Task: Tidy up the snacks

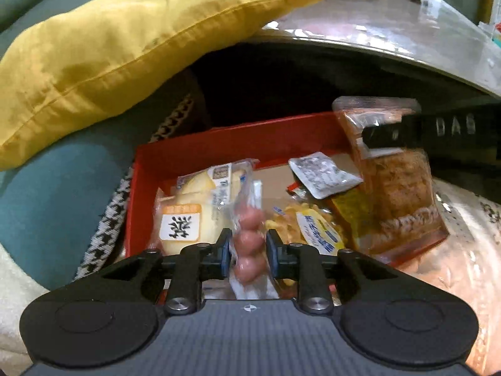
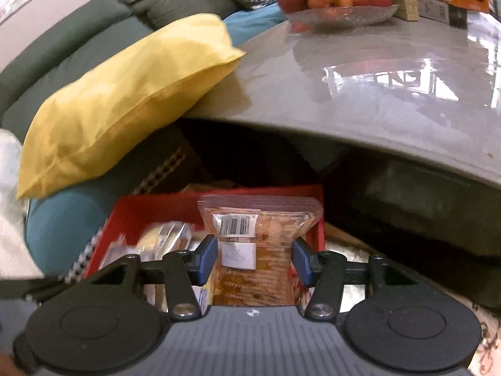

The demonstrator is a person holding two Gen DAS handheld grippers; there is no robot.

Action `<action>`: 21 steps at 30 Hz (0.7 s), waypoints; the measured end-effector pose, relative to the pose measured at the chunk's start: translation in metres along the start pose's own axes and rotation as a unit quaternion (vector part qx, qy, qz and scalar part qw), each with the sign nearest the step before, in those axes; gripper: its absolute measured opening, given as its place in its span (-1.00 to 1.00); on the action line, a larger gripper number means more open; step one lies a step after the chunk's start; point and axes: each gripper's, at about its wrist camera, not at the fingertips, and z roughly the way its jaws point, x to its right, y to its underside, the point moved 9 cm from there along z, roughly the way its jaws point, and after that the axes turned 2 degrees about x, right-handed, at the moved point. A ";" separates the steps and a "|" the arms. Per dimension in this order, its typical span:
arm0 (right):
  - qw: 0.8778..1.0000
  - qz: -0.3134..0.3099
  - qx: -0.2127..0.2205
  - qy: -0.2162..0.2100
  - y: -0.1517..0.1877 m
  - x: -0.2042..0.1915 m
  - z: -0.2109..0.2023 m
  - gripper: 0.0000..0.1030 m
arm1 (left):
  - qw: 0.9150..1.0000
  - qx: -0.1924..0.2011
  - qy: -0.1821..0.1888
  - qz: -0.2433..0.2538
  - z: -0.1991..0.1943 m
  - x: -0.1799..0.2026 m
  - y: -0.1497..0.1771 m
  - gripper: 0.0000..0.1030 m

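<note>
Snacks fill the red box (image 1: 238, 144) just ahead of both grippers. Left gripper (image 1: 249, 249) has its jaws narrowly apart with a clear packet of pink sausage balls (image 1: 249, 238) between them; the pads (image 1: 226, 250) stand just off the packet, not pressing it. A pale bun with an orange-edged label (image 1: 184, 216) lies just left of that gripper, a blue-labelled crisp pack (image 1: 313, 228) just right. Right gripper (image 2: 255, 261) is clamped on a clear bag of brown biscuits (image 2: 256, 250), held upright over the box's right end, barcode facing the camera. Beyond lie a yellow cushion (image 2: 131, 94) and a grey table (image 2: 360, 78)
</note>
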 end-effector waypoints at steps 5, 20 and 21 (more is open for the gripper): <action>1.000 0.005 0.002 -0.010 -0.006 0.002 -0.001 0.25 | 0.999 0.019 -0.028 0.003 -0.004 -0.005 -0.005 0.41; 1.000 -0.008 0.014 0.022 0.051 -0.023 -0.084 0.27 | 0.997 0.043 -0.021 -0.053 -0.069 -0.012 0.029 0.84; 0.999 -0.009 0.011 0.028 0.058 -0.022 -0.089 0.27 | 0.997 0.041 -0.023 -0.054 -0.072 -0.011 0.035 0.84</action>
